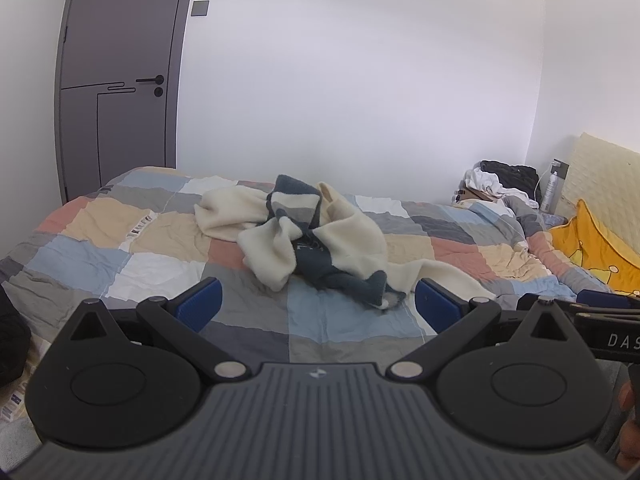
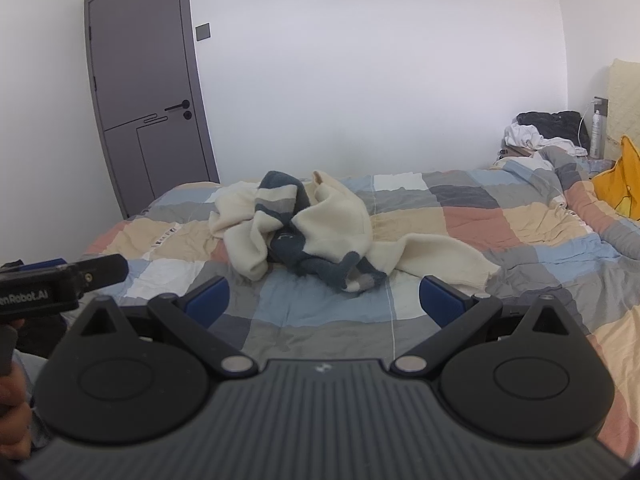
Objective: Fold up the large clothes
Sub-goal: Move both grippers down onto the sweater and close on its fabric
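A crumpled cream and dark blue garment (image 1: 316, 236) lies in a heap in the middle of the bed with the patchwork quilt (image 1: 152, 240). It also shows in the right wrist view (image 2: 316, 228), one cream sleeve stretched to the right. My left gripper (image 1: 318, 306) is open and empty, held above the near edge of the bed, short of the garment. My right gripper (image 2: 324, 300) is open and empty, also short of the garment. The left gripper shows at the left edge of the right wrist view (image 2: 64, 276).
A grey door (image 1: 116, 92) stands at the back left. A pile of clothes (image 1: 500, 184) and a spray can (image 1: 550, 192) sit at the bed's far right corner. A yellow pillow (image 1: 596, 244) lies at the right by a cream headboard (image 1: 604, 172).
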Tool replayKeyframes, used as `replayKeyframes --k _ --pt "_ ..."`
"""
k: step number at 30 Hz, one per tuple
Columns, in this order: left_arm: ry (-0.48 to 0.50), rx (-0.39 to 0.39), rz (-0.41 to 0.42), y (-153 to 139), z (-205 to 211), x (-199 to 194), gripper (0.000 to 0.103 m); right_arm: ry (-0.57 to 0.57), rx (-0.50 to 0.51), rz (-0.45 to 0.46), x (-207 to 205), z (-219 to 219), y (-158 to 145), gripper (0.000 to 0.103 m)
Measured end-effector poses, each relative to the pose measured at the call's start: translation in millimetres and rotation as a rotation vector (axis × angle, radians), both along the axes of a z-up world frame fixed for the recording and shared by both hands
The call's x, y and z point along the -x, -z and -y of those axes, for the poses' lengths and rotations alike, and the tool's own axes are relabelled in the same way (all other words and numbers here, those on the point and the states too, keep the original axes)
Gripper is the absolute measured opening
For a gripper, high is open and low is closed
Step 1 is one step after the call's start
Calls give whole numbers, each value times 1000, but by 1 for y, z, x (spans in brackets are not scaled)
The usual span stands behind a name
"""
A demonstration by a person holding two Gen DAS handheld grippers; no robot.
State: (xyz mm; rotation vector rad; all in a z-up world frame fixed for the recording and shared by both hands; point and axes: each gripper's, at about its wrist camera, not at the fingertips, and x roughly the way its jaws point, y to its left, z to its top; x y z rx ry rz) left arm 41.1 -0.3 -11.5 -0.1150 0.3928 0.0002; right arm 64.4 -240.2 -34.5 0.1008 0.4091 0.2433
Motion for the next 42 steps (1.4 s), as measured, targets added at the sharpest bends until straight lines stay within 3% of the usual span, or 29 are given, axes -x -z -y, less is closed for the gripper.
replayKeyframes --k 9,19,24,29,34,39,42 --pt "-43 -14 24 2 -7 -39 103 -17 -4 -19 -32 -7 5 103" --pt "-81 -69 -49 18 -32 -147 103 -64 -36 -111 -122 -29 18 103" --pt "-68 -64 -105 31 -40 -207 103 -3 -45 -122 -173 -42 21 103" --pt "-46 -65 -187 62 -46 -285 103 54 -56 -143 -238 -54 37 103" --pt "-16 -50 -263 114 -54 -355 103 109 -37 -149 -305 -76 79 103" --pt "-23 12 -273 168 -67 -404 103 94 -38 -171 -351 -89 136 103" --pt "-37 10 -269 198 -76 -423 103 120 -37 -177 -370 -88 157 102"
